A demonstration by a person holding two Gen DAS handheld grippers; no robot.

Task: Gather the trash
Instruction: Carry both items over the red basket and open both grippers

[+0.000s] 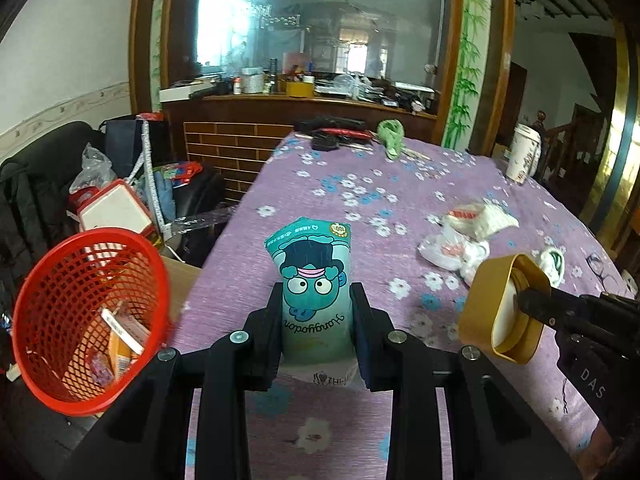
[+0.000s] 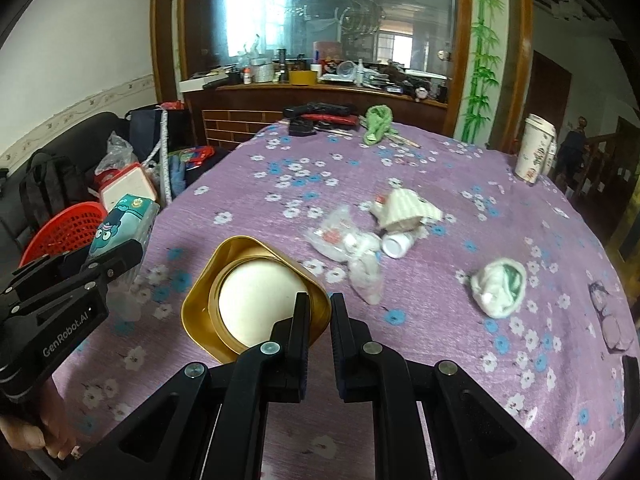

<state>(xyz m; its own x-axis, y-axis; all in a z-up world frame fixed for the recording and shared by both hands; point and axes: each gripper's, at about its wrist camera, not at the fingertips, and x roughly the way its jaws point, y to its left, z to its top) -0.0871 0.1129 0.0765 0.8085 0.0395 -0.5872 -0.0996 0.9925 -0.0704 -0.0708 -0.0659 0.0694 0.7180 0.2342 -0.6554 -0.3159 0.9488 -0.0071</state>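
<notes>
teal packet (image 1: 316, 292) clamped between left jaws

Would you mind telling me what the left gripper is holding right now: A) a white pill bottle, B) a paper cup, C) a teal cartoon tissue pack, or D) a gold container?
C: the left gripper is clamped on the teal cartoon tissue pack, while the right gripper pinches the gold container.
</notes>
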